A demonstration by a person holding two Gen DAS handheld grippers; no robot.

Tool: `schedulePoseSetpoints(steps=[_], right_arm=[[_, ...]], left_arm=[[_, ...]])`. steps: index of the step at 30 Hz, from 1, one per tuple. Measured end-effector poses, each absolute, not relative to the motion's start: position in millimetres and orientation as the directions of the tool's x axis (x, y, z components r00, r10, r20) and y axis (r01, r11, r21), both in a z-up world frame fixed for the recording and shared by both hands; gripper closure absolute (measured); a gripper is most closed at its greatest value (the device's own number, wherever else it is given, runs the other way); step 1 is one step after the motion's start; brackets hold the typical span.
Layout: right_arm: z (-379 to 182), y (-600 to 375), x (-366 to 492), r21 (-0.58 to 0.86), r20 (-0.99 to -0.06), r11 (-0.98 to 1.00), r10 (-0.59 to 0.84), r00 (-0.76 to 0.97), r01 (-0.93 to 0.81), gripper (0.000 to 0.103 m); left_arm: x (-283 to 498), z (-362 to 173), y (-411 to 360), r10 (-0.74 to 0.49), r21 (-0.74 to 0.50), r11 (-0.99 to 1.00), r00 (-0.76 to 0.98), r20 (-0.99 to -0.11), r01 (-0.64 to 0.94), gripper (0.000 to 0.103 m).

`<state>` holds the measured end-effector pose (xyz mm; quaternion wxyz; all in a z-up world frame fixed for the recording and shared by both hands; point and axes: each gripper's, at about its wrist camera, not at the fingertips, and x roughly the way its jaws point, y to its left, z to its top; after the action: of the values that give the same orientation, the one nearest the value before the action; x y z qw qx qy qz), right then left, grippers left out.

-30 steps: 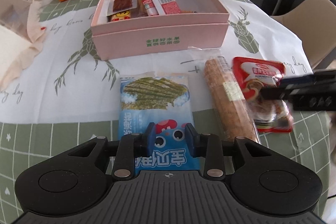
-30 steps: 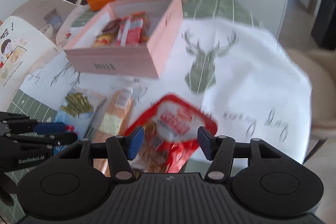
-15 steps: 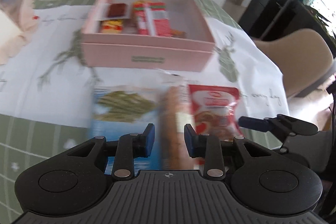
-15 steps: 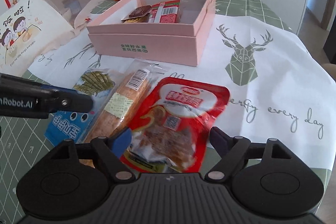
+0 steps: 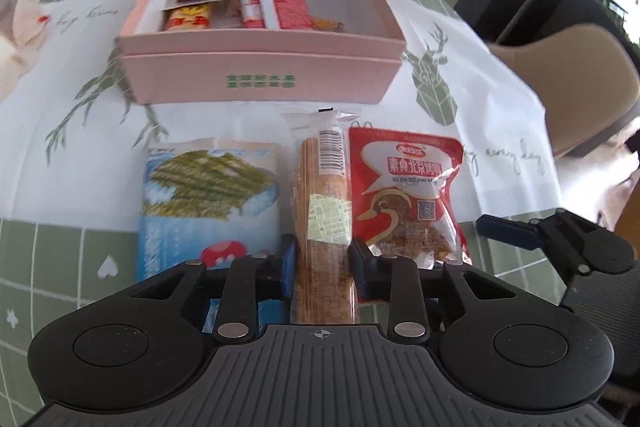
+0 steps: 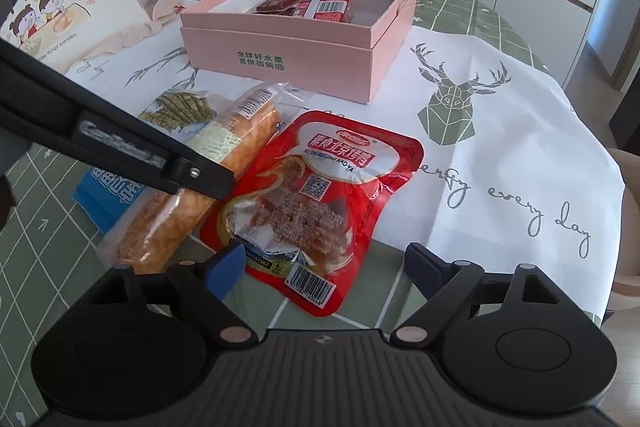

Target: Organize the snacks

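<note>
My left gripper (image 5: pixel 322 265) has been closing on the wrapped bread stick (image 5: pixel 326 211), its fingers touching both sides. My right gripper (image 6: pixel 324 263) has just opened wide over the red snack pouch (image 6: pixel 320 195). Both lie just before the pink box (image 6: pixel 296 55).

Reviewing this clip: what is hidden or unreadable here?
- Left wrist view: near end of the bread roll lies under the left gripper.
- Left wrist view: seaweed pack is blurred and its text is unreadable.
- Right wrist view: that pack is crossed by the left gripper's finger.
</note>
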<state>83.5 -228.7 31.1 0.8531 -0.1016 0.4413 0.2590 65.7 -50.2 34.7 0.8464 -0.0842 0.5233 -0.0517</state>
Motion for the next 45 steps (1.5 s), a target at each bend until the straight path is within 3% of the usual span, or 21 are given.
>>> schedulePoseSetpoints(steps=[8,13,18,20,24,29,32,39,41,45], right_arm=[[62,-220,80,0.127,-0.762,0.859,0.404,0.506,-0.495,0.016],[65,-172,82,0.189,-0.775,0.826,0.458,0.436,-0.531,0.016],[48,-112,96,0.254,-0.811,0.846,0.451,0.373,-0.469,0.016],[39,-88,103,0.239,-0.835,0.869,0.412,0.366,-0.432,0.013],[29,-44,106,0.036,-0.858,0.879,0.271,0.436,-0.475,0.009],[33,-56,103,0.03,-0.884,0.844,0.272,0.38,-0.536,0.026],[50,-85,103,0.011,-0.879,0.852,0.257,0.401,-0.523,0.028],[111,-156,117,0.098,-0.828,0.885,0.325,0.456,-0.454,0.028],[117,-168,120,0.105,-0.818,0.888,0.333,0.469,-0.447,0.028],[113,-192,131,0.128,-0.823,0.902,0.329,0.463,-0.413,0.028]], left_arm=[[22,62,29,-0.137,-0.226,0.968,0.525,-0.84,-0.108,0.07],[12,57,75,0.009,-0.121,0.968,0.508,-0.861,-0.221,0.07],[6,43,94,0.034,-0.095,0.964,0.473,-0.881,-0.247,0.07],[5,43,96,0.023,-0.103,0.966,0.474,-0.88,-0.237,0.07],[4,44,95,0.001,-0.113,0.971,0.478,-0.879,-0.21,0.07],[8,49,82,-0.058,-0.158,0.974,0.492,-0.869,-0.164,0.07],[23,71,73,-0.131,-0.233,0.964,0.539,-0.832,-0.126,0.07],[113,156,37,-0.185,-0.263,0.965,0.675,-0.715,-0.013,0.07],[151,158,28,-0.197,-0.266,0.964,0.688,-0.699,0.005,0.069],[197,126,20,-0.203,-0.278,0.96,0.624,-0.755,-0.023,0.069]])
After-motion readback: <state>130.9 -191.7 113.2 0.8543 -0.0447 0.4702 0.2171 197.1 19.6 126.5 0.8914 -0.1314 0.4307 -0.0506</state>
